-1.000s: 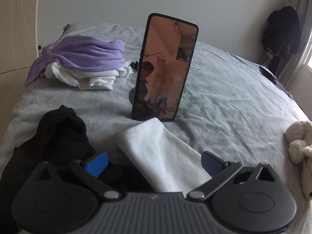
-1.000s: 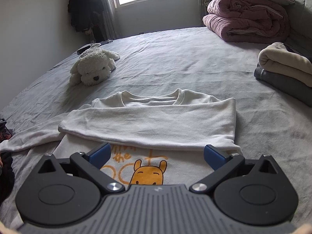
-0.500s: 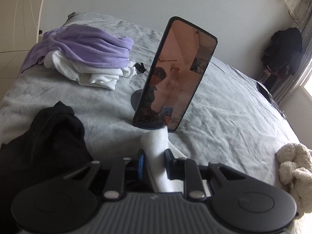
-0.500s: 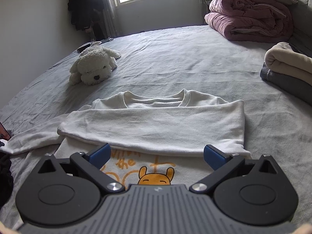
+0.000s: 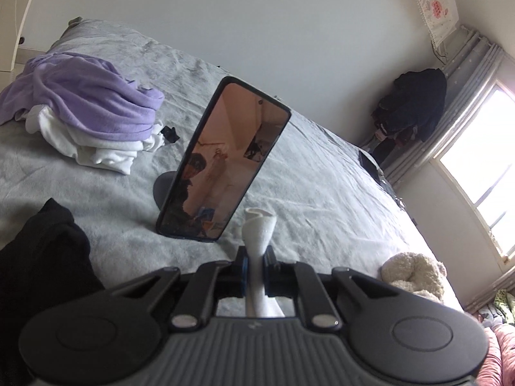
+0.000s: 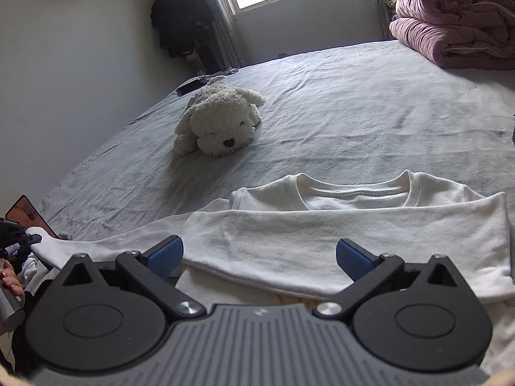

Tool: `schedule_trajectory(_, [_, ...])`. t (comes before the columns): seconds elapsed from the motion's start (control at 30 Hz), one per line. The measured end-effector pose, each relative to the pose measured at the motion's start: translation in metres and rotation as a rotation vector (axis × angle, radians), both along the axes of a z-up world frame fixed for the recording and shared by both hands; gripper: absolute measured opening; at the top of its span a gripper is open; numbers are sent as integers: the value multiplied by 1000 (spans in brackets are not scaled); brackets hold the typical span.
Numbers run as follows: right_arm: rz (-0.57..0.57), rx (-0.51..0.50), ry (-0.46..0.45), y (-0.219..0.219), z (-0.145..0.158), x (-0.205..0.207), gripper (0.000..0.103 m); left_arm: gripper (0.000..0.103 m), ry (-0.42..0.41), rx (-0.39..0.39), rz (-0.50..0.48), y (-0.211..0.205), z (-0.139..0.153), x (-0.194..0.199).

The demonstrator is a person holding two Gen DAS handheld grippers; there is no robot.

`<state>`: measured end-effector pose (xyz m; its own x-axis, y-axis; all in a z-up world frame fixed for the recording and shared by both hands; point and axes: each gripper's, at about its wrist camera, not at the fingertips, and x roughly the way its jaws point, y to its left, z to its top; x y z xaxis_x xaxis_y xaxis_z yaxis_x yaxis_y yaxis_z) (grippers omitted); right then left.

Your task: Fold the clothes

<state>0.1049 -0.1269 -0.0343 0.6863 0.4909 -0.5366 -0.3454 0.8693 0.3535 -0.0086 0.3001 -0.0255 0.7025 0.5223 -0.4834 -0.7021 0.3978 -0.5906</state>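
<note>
Bedsheet behind; left gripper hides pinched sleeve.

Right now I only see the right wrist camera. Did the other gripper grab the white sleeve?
Observer: Yes. The left gripper is shut on the sleeve cuff; its jaws have just been closing on it.
Operator: What's in front of it?
Observer: A phone propped up on a stand, just past the cuff.
Operator: Are there more clothes over there?
Observer: A purple and white pile lies on the bed beyond the phone, to its left.
</note>
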Motion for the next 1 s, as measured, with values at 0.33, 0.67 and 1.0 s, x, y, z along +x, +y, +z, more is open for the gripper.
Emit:
schedule_trajectory(0.33, [21, 256, 222, 33, -30, 34, 44, 8, -203, 46, -121, -18, 25, 0])
schedule_trajectory(0.67, [38, 354, 352, 66, -60, 61, 18, 8, -358, 82, -267, -44, 48, 5])
schedule_trajectory(1.0, [70, 426, 379, 51, -65, 67, 20, 8, -437, 46, -526, -111, 62, 44])
